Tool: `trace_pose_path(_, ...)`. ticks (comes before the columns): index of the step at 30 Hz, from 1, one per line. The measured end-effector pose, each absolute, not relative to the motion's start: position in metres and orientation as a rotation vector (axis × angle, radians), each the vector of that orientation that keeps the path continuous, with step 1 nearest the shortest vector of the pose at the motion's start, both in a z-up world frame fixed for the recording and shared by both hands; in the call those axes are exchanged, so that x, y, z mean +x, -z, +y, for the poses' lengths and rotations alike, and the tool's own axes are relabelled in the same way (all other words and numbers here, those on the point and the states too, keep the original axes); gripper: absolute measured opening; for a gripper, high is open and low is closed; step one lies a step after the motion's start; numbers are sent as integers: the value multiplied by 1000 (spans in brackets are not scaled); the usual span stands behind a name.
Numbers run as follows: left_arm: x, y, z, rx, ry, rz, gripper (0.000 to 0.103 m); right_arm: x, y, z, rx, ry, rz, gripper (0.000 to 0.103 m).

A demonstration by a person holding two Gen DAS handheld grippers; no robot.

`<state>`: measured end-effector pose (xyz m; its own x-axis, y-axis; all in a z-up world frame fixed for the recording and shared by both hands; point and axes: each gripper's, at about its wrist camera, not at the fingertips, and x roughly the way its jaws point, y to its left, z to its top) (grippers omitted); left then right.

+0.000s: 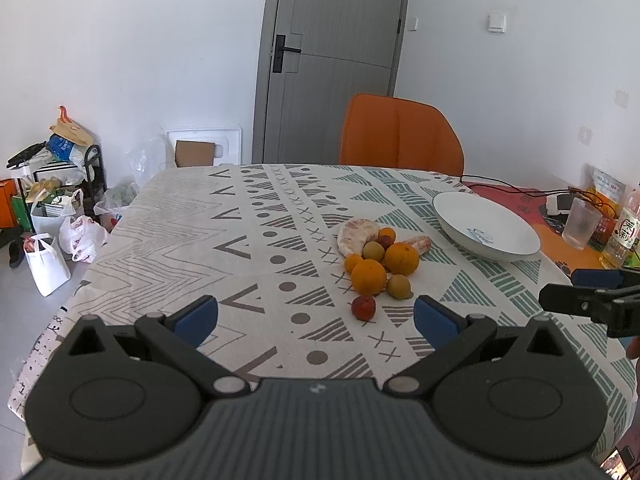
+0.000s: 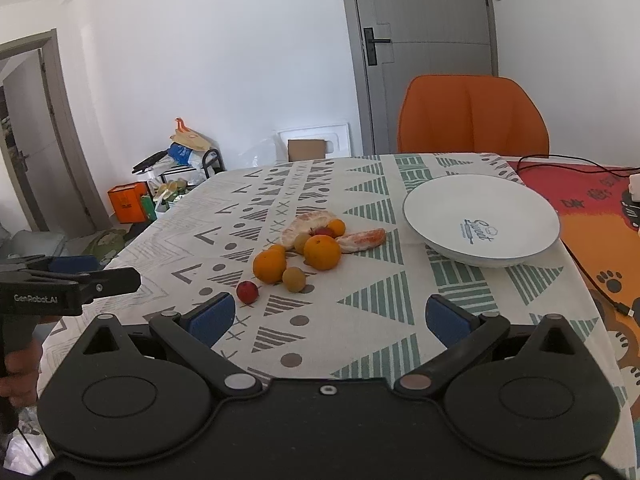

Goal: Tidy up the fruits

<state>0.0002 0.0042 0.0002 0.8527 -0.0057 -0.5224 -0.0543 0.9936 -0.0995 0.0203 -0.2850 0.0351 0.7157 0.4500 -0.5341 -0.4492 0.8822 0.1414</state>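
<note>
Both tools, left tool (image 1: 316,316) and right tool (image 2: 330,316), spread wide, empty, near fruit pile (image 2: 298,254). Round oranges (image 2: 322,252) prone to rolling off table (image 2: 372,320) if nudged; white bowl (image 2: 480,220) far right, well apart.

Bench cloth (image 2: 360,304): cream, printed with grey chevrons, dots and crosses, plus green striped triangles. Ahead of blue-padded fingers (image 2: 212,318): two oranges (image 2: 322,253), deep orange; red plum (image 2: 247,291); yellow-green round fruit (image 2: 294,279); pink-orange peeled segments (image 2: 362,239). White bowl (image 2: 480,220), blue script inside. Chair (image 2: 472,116) orange.
</note>
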Motion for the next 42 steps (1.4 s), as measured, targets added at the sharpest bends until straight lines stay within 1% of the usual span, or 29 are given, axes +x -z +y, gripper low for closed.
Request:
trace_pose_path(23, 5, 9, 10, -126, 0, 560, 103, 25, -32, -290, 22, -516, 580, 103)
trace_pose_path(34, 28, 19, 9, -139, 16, 565, 101, 47, -11, -289, 33, -522, 649, 103)
trace_pose_path(42, 51, 25, 7, -152, 28, 563, 100, 63, -3, -287, 66, -527, 647, 103)
